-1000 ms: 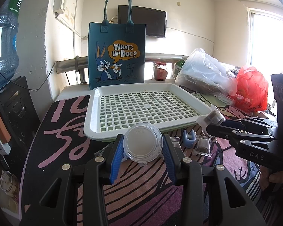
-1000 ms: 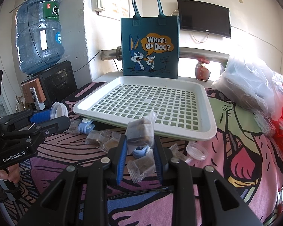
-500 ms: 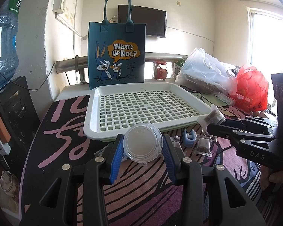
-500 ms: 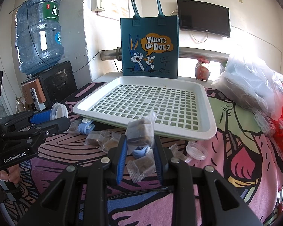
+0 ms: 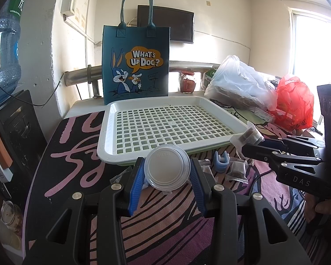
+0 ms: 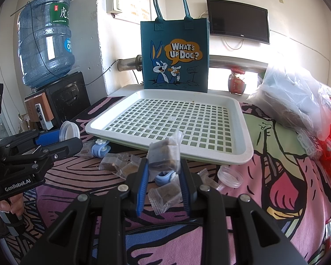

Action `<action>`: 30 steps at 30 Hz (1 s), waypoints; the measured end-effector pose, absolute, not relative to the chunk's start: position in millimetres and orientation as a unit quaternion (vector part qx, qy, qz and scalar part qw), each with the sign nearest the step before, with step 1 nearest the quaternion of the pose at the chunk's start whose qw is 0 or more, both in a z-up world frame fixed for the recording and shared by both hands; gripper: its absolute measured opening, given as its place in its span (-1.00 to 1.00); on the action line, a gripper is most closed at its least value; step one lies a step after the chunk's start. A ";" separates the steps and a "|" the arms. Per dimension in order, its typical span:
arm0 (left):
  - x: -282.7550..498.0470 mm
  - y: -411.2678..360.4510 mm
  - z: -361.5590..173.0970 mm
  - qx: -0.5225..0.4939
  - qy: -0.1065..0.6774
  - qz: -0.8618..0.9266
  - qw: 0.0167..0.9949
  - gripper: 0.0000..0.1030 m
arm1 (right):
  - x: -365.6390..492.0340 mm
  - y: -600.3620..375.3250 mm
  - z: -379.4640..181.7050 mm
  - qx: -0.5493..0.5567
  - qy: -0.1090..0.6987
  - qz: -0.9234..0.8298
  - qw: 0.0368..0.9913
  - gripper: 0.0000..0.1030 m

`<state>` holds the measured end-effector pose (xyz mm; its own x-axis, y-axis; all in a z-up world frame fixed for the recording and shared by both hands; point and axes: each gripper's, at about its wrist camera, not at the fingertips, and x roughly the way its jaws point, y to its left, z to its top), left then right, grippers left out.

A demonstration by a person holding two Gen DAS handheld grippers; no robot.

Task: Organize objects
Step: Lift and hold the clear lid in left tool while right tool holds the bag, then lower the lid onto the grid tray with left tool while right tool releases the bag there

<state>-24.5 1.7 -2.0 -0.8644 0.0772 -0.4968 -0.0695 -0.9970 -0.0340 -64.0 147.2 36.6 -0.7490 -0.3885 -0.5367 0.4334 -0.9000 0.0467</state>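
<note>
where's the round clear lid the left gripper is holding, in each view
Left wrist: round clear lid at lower centre, clamped between the left gripper's blue pads.
Right wrist: same lid at left edge, seen edge-on.
Shared landmark: white slotted tray, just beyond it in both.

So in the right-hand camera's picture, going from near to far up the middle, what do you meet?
Right tongs shut on a clear packet → white slotted tray → blue cartoon tote bag.
</note>
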 end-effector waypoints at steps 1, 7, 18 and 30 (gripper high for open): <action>-24.5 1.8 -1.9 -0.257 -0.008 0.966 0.038 -0.23 | -64.0 147.3 36.6 0.278 0.040 -0.934 0.220 -0.49; -24.7 2.5 -4.9 -0.261 -0.007 0.965 0.037 -0.22 | -63.6 147.2 37.4 0.279 0.039 -0.934 0.219 -0.49; -31.9 -8.4 -5.2 -0.305 0.006 0.952 0.025 -0.23 | -72.1 145.2 41.0 0.307 0.034 -0.922 0.232 -0.49; -128.3 -45.7 7.3 -0.370 -0.047 0.928 0.014 -0.23 | -150.9 144.5 65.3 0.369 0.010 -0.898 0.242 -0.49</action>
<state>-128.3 -45.7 7.3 -0.7258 0.0620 -0.6852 0.0082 -0.9951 -0.0987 -150.9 144.5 65.3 -0.6113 -0.4271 -0.6663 0.4411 -0.8829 0.1612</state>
